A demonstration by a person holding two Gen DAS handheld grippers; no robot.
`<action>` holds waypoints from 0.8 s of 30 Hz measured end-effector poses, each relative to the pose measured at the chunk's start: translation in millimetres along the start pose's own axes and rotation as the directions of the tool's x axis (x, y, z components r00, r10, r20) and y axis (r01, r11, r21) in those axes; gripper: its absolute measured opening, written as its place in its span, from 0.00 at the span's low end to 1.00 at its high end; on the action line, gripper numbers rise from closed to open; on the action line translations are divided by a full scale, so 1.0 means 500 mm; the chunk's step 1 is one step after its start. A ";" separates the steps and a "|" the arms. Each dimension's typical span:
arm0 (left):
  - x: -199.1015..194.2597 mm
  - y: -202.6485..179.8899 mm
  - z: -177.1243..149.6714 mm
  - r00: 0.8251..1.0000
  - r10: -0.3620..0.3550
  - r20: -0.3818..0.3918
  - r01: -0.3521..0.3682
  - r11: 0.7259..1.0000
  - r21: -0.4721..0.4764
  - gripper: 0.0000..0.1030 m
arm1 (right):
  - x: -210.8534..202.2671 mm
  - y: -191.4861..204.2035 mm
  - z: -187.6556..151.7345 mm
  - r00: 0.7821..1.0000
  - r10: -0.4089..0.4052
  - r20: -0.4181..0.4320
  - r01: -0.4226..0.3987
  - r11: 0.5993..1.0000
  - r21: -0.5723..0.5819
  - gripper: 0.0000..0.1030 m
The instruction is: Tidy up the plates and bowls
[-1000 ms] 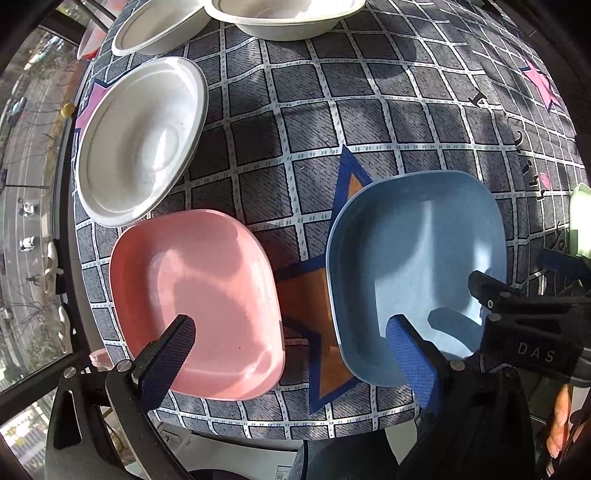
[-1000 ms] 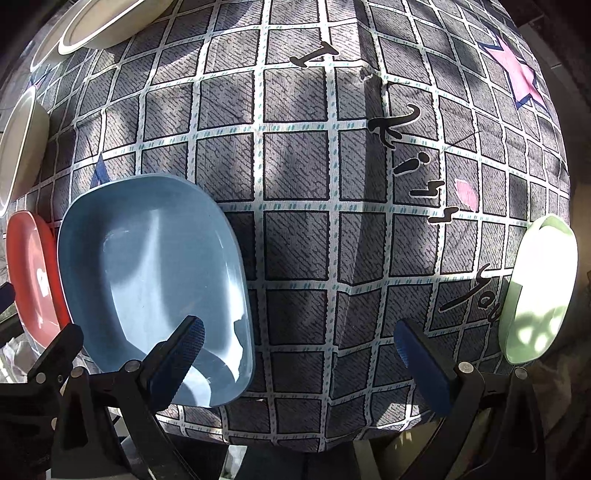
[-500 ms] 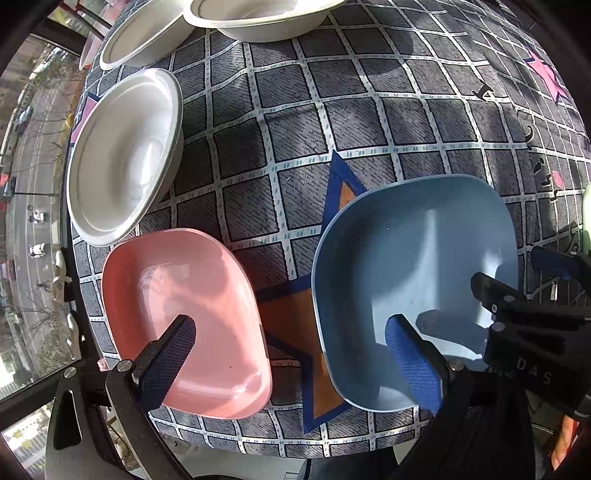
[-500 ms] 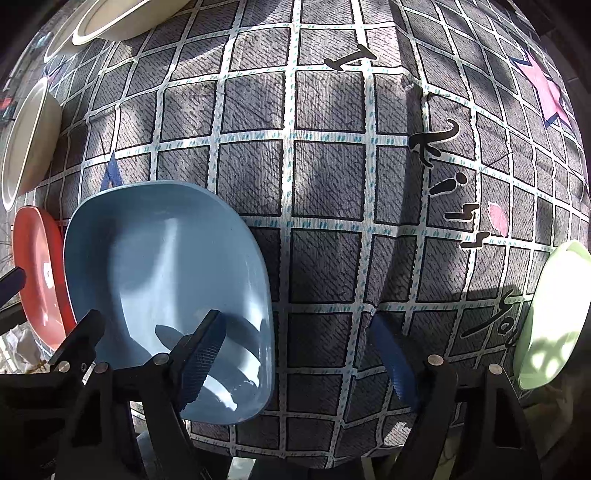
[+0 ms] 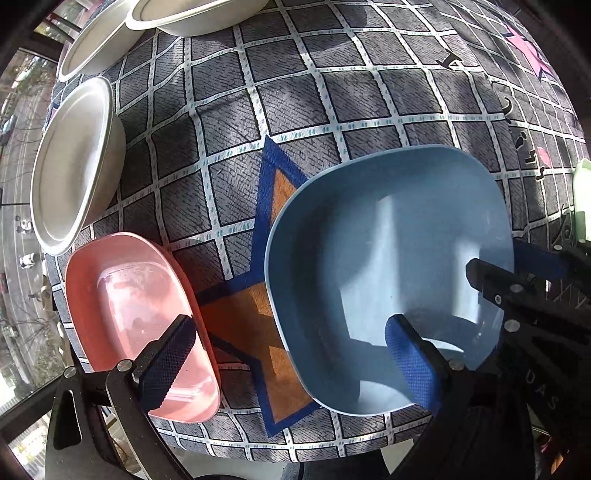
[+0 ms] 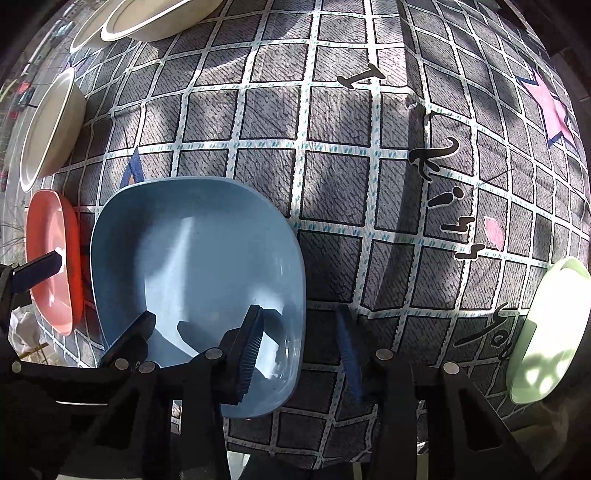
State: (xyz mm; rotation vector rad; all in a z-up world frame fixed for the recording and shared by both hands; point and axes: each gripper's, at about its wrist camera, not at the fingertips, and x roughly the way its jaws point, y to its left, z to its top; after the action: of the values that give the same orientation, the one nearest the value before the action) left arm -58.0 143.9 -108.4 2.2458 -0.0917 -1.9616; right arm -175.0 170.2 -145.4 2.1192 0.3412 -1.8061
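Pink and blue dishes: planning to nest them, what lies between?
Left wrist view: only bare tablecloth with its orange star separates pink dish from blue dish.

**Table surface: cloth-covered, six dishes resting on it**

The table is covered by a grey checked cloth (image 6: 332,177) with white grid lines, star motifs in blue-orange and pink, and black lettering. Resting directly on the cloth: a blue bowl (image 5: 388,258) near the front edge; a pink bowl (image 5: 125,295) just beside it to its left, apart from it; a white bowl (image 5: 70,162) further back on the left; two more white dishes (image 5: 192,18) at the far edge, which overlap in both views; and a pale green dish (image 6: 546,332) well apart at the right edge.
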 end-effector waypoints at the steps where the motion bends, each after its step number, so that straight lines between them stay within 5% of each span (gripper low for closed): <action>1: -0.001 -0.012 0.002 1.000 0.008 0.002 -0.009 1.000 0.005 1.00 | 0.005 -0.008 0.002 1.000 0.020 -0.012 -0.020 1.000 0.024 0.37; 11: 0.002 -0.038 0.017 1.000 0.002 0.002 -0.002 0.998 -0.058 1.00 | 0.035 -0.004 0.000 0.999 0.033 0.009 -0.033 0.998 0.059 0.38; 18: 0.022 -0.032 0.016 0.997 -0.075 -0.036 0.069 0.988 -0.136 1.00 | 0.028 -0.023 0.019 0.999 0.040 -0.002 -0.040 0.998 0.044 0.38; 20: 0.015 -0.015 -0.014 0.996 -0.082 -0.027 0.078 0.990 -0.120 0.96 | 0.033 -0.023 0.024 0.998 0.056 -0.010 -0.055 0.997 0.058 0.37; 22: 0.008 0.026 -0.075 0.995 -0.097 -0.019 0.095 0.992 -0.084 0.82 | 0.047 -0.003 0.006 0.994 0.110 -0.026 -0.108 0.991 0.085 0.16; 24: -0.011 0.003 -0.078 0.995 -0.099 -0.003 0.099 0.994 -0.038 0.68 | 0.056 0.006 -0.006 0.992 0.117 -0.040 -0.114 0.990 0.088 0.14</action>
State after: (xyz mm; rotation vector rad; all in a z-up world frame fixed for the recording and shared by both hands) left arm -20.2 146.3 -98.0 2.2722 0.0582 -1.9877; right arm -166.4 167.6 -172.4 2.1921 0.1510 -1.7382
